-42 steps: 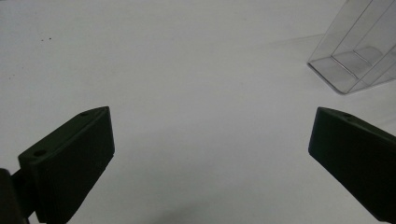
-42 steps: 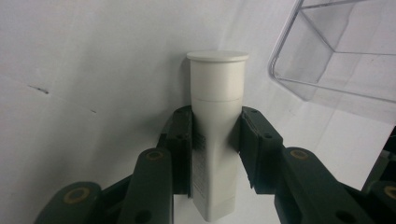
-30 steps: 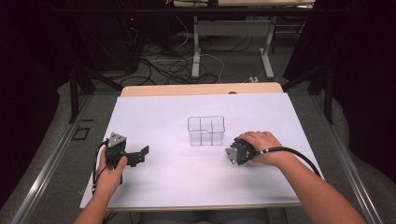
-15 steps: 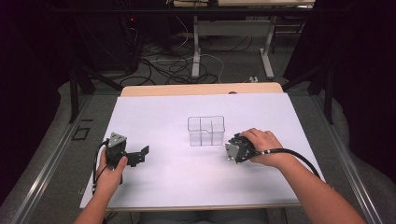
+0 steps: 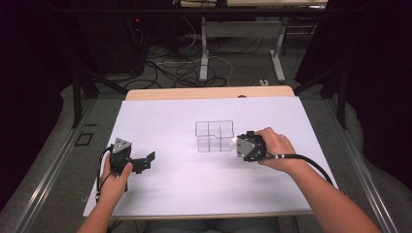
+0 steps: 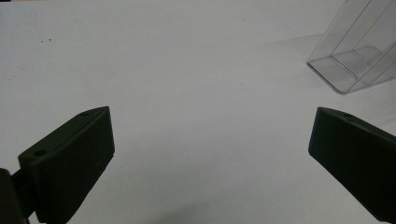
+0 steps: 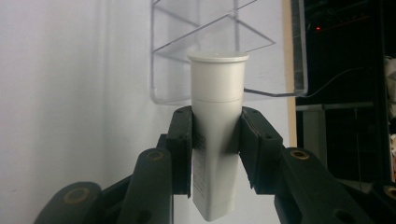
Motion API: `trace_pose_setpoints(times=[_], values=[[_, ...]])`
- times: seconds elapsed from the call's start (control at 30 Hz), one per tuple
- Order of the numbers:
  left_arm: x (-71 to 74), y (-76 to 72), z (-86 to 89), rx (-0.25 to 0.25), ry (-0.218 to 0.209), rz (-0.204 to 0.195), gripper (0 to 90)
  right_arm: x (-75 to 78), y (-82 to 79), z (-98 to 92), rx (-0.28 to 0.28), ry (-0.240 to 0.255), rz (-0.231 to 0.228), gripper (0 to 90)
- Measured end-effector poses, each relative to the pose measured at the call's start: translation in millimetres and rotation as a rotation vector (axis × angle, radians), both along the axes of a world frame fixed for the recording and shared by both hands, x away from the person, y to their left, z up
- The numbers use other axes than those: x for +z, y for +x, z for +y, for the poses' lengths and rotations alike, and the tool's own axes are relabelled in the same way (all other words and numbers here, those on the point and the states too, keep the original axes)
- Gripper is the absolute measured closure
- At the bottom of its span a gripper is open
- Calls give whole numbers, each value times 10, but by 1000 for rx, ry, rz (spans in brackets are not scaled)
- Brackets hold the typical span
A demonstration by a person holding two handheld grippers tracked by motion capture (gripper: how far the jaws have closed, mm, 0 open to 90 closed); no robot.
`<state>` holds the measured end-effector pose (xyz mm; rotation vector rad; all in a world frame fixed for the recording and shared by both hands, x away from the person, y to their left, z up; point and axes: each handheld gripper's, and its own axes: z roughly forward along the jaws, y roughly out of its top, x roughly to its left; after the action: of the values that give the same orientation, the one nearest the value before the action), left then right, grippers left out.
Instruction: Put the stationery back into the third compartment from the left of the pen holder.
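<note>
Overhead, a white counter (image 5: 160, 194) carries a clear plastic organiser (image 5: 214, 136) with inner dividers, sitting near the middle. At about three o'clock from it, touching or just beside its right wall, the right tongs (image 5: 236, 143) pinch a white squeeze tube (image 7: 217, 135). In the right gripper view the tube points cap-first toward the organiser (image 7: 229, 51), the two black pads pressed on its body just behind the cap's shoulder.

Over at eight o'clock from the organiser, well apart, the left tongs (image 5: 148, 160) rest low on the counter, spread wide with nothing between them; the left gripper view shows bare white surface and a corner of the organiser (image 6: 355, 56) at two o'clock.

The tube looks light and smooth, likely soft in the body, so a hard squeeze could dent it or let it slip. Holding near the stiffer shoulder, as now, seems soundest. The organiser looks rigid, light, and easy to nudge.
</note>
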<state>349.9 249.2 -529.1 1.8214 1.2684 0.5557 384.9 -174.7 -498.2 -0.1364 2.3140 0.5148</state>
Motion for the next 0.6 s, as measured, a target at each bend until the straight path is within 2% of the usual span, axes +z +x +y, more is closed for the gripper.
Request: trace_pose_setpoints(times=[0.07,0.1,0.13,0.17,0.23,0.3,0.33,0.37,0.43,0.5,0.6], values=[[-2,-1,0,0,0,2,3,40,22,-4,7,25,-16,667],[-3,-1,0,0,0,2,3,51,21,-10,-13,49,-12,667],[-4,0,-1,-1,1,1,3,84,15,-16,-40,46,3,667],[-3,0,-3,-1,0,0,3,85,30,-21,-33,85,-13,667],[-4,0,-3,-1,0,1,3,112,37,-26,-50,118,-15,667],[-5,-1,-4,-1,1,3,3,147,41,-30,-76,126,-16,667],[-6,0,-4,-1,2,3,3,145,57,-30,-72,160,-16,667],[-6,0,-4,-1,1,2,3,161,59,-35,-90,166,-7,667],[-7,1,-4,-1,1,3,3,167,76,-38,-102,219,-4,667],[-8,2,-5,-2,3,5,3,197,81,-41,-119,209,-18,667],[-8,4,-6,-3,3,5,3,225,97,-40,-135,262,2,667]])
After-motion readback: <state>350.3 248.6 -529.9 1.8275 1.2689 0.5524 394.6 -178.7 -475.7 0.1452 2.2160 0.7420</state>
